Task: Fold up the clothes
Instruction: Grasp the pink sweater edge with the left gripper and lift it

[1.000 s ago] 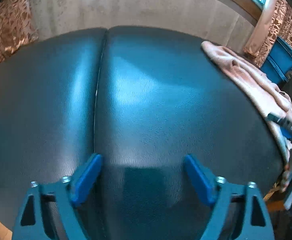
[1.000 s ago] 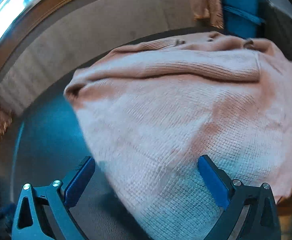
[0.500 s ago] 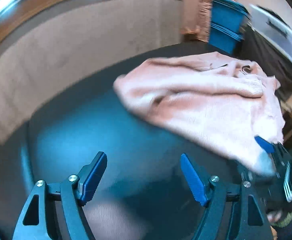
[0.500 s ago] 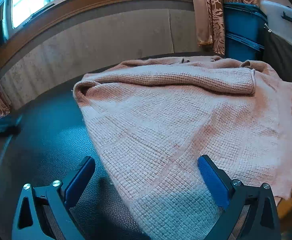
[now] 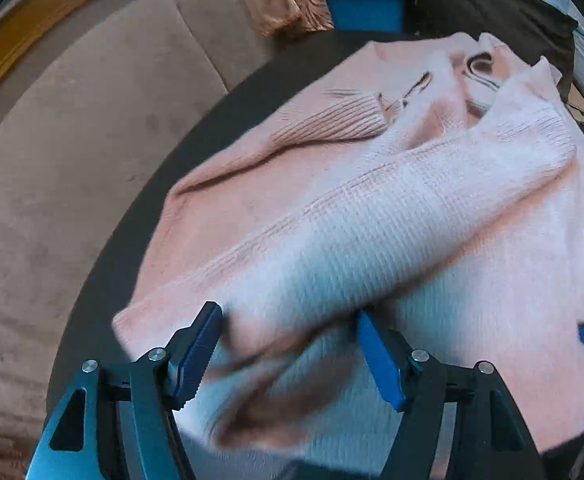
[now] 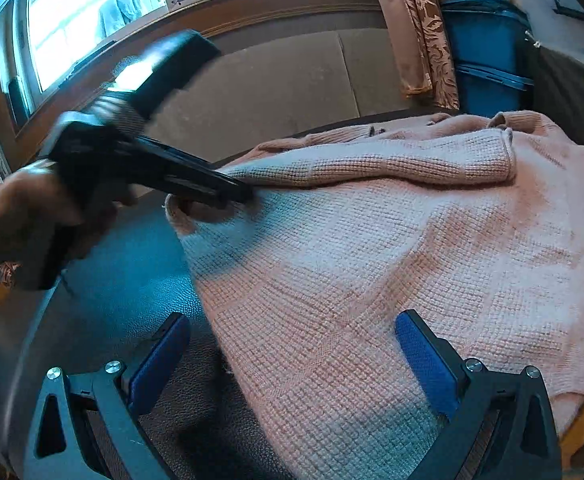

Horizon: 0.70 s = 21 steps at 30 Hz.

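We note left gripper point(image 5: 287, 354) has swung from bare dark table point(image 6: 123, 280) to left edge of pink sweater point(image 6: 372, 260); jaws closing around sleeve fold (not yet pinched). Right gripper point(image 6: 292, 364) wide, empty, over near hem. 1 fold imminent.

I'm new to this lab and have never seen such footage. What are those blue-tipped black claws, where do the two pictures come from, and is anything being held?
Each claw is a hand-held two-finger gripper carrying its own fisheye camera. One picture looks along the left gripper, whose jaws are closing around a fold of the pink knitted sweater. The other looks along the right gripper, open over the sweater's near edge and holding nothing. The sweater lies on a dark table. The person's hand carries the left gripper there.
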Tool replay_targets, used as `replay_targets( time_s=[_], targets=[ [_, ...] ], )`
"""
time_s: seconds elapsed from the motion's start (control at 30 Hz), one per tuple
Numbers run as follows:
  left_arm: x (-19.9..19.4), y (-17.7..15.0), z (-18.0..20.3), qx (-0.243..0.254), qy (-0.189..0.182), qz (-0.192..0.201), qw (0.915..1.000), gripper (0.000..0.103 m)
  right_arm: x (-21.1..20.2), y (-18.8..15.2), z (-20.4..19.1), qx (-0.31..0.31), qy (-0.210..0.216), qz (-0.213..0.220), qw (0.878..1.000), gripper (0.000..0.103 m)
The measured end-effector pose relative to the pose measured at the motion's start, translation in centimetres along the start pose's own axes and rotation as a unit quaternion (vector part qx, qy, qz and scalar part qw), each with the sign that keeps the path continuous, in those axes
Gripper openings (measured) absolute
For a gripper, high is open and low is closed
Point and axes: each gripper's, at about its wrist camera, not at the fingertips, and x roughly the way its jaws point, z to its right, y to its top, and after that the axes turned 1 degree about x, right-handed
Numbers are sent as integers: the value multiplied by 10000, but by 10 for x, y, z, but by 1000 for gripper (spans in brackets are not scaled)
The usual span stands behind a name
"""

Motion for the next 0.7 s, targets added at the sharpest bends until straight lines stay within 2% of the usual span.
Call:
replay_targets(
  time_s=[0.03, 0.1, 0.13, 0.17, 0.2, 0.23, 0.27, 0.33, 0.4, 0.43, 0.47, 0.5, 0.63, 0.7],
  targets=[
    [3, 3, -2, -126, -156, 49, 9998, 45, 0, 0, 0, 15, 25, 6, 10000, 103],
    [3, 2, -13, -677, -545, 156, 9961, 24, 0, 1, 1, 44, 74, 19, 10000, 103],
    [0, 0, -21, -1034, -641, 244, 9923, 9, 1, 1, 2, 58, 99, 26, 9999, 103],
    [-5, -5, -32, -1459, -842, 354, 9851, 9, 1, 1, 2, 73, 124, 32, 9999, 103],
    [-14, -14, -45, -1963, -1184, 581, 9716, 9, 1, 1, 2, 80, 140, 36, 9999, 103],
    [-24, -23, -58, -2463, -1529, 814, 9536, 9, 1, 1, 2, 69, 131, 33, 9999, 103],
    [-35, -33, -66, -2754, -1700, 1020, 9407, 9, 2, 1, 1, 60, 123, 29, 9999, 103],
    [-61, -60, -82, -3352, -2013, 1484, 9083, 9, 2, 2, 1, 57, 111, 21, 9999, 103],
    [-78, -93, -94, -3842, -2150, 1718, 8813, 9, 3, 3, 1, 52, 94, 10, 9999, 103],
    [-86, -118, -98, -4162, -2177, 1848, 8633, 9, 4, 3, 1, 50, 83, 3, 10000, 103],
    [-88, -131, -98, -4356, -2212, 1893, 8518, 9, 5, 4, 0, 47, 74, -4, 10000, 103],
    [-84, -149, -98, -4634, -2271, 1891, 8354, 9, 5, 5, 0, 43, 69, -13, 10000, 103],
    [-64, -215, -99, -5491, -2071, 1384, 7978, 8, 9, 9, -3, -38, -21, -157, 9999, 103],
    [-61, -238, -100, -5801, -1944, 1247, 7811, 8, 14, 12, -9, -234, -186, -385, 9988, 103]
  ],
)
